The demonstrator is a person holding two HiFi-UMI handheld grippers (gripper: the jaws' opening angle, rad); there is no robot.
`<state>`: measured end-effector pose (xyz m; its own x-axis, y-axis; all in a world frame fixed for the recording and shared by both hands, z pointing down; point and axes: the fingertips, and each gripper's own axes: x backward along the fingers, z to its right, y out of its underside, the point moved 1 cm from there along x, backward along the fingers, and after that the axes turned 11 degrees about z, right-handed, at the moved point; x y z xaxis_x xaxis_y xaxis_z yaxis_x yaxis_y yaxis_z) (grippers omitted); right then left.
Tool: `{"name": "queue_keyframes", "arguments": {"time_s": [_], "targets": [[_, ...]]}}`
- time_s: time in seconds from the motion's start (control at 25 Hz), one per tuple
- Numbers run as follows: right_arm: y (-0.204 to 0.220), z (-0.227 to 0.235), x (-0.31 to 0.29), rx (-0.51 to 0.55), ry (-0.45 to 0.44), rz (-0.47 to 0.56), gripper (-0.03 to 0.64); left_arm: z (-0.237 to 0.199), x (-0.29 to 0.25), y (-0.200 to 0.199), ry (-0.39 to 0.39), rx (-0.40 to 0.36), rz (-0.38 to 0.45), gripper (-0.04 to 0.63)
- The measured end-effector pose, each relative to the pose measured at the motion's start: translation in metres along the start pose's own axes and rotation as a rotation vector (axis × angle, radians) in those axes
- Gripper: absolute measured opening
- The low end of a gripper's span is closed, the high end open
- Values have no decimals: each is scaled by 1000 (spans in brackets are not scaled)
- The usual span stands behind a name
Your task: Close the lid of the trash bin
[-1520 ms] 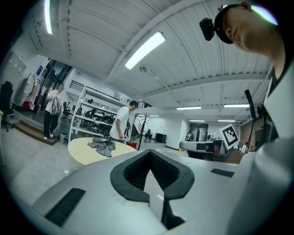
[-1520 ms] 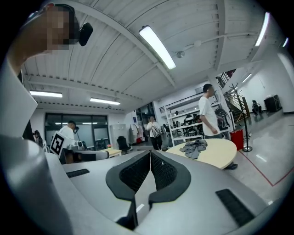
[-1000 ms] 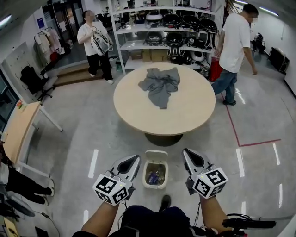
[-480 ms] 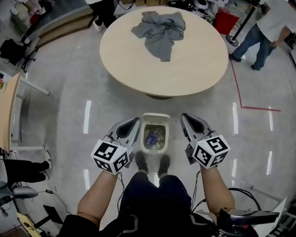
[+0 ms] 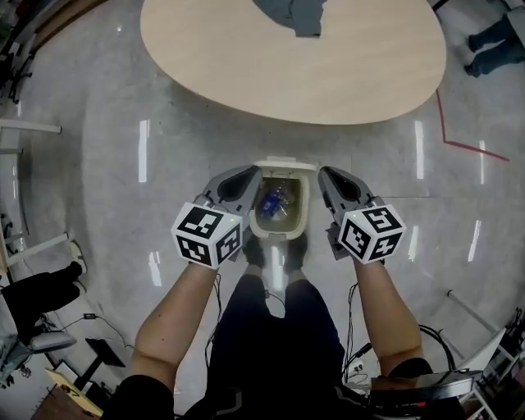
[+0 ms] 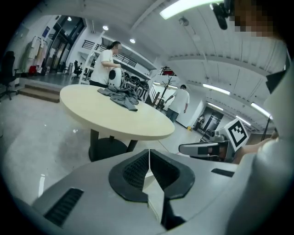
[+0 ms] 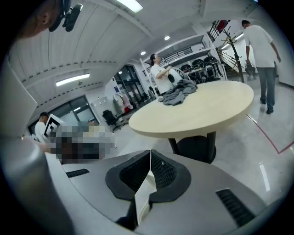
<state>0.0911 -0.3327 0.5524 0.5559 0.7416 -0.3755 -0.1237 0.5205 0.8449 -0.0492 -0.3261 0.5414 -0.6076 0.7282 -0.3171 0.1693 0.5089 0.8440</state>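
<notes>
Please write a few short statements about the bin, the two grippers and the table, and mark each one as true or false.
1. The lid of the trash bin stands open. True.
2. The left gripper grips the lid. False: its jaws are together on nothing.
3. In the head view the bin sits between the left gripper and the right gripper. True.
4. The grey cloth lies on the floor. False: it lies on the round table.
</notes>
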Motion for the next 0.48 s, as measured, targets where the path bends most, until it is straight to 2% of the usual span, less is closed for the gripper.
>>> {"name": "queue_keyframes", "arguments": {"time_s": [0.32,0.48], "targets": [[64,44,-48,-38,63,-111,11,-36,-59,64,-4,27,-141,0],[80,58,-65,-49,76,-143,11,-51,-83,87,-6,-18,-216,0]]}}
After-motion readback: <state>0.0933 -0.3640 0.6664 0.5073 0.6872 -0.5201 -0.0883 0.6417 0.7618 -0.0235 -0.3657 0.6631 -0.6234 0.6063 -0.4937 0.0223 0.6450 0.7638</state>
